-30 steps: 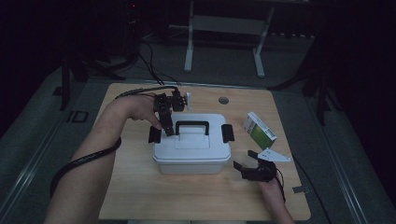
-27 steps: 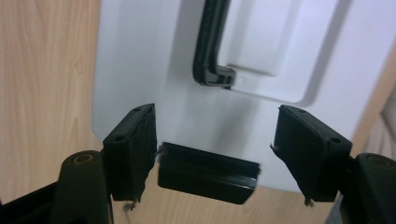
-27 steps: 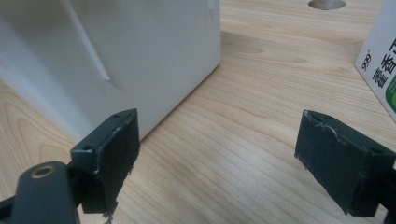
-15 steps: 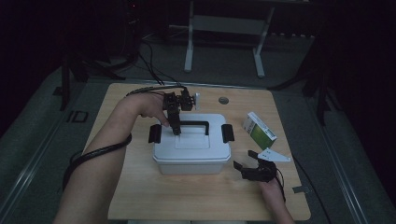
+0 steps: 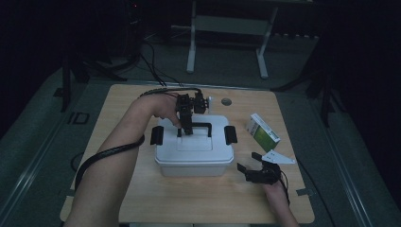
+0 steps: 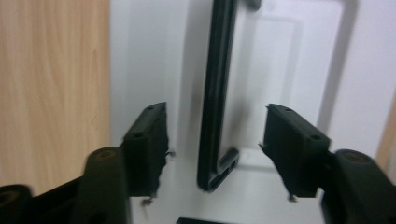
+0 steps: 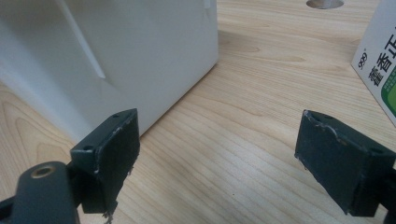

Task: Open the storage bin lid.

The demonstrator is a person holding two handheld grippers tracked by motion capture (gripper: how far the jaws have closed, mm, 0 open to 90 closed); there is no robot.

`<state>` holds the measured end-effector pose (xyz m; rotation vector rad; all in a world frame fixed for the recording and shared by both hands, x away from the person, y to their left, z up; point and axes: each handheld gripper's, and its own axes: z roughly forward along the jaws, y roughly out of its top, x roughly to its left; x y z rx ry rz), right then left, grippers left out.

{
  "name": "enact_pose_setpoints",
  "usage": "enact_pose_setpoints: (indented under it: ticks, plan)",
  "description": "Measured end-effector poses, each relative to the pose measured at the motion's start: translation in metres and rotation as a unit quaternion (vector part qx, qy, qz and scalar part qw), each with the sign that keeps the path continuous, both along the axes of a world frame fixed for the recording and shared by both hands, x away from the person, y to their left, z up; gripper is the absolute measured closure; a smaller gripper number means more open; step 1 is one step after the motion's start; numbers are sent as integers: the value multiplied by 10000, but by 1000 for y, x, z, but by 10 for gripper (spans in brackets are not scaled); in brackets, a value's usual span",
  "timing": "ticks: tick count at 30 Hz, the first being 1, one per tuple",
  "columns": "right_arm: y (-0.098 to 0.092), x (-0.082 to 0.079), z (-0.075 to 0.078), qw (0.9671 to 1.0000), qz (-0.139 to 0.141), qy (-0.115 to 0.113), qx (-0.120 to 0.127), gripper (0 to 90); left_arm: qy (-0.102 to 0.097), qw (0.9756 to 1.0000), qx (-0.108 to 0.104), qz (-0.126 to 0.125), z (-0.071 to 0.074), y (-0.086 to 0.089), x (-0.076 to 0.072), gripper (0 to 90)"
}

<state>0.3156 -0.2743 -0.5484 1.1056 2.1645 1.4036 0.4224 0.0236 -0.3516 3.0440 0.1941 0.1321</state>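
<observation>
White storage box (image 5: 195, 150) is seen at frame centre. Left gripper (image 5: 187, 127) is positioned over its black handle (image 6: 215, 93); jaws, just closing, straddle it untouched. Right gripper (image 5: 256, 171), lower right, is held spread apart, empty.

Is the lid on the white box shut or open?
Shut. The lid sits flat on the box, with both black side clips down.
</observation>
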Motion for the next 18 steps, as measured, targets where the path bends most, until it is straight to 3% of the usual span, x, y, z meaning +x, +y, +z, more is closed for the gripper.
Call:
enact_pose_setpoints:
  ticks: [9,13,18]
  plan:
    - [0,0,0,10000,5,16,18,135,-59,9994,33,-328,0,-11,-4,643]
    - [0,0,0,10000,10,18,10,134,-127,9990,83,-422,0,-13,-4,693]
    - [0,0,0,10000,21,6,11,135,-64,9990,154,-415,-3,-17,-4,773]
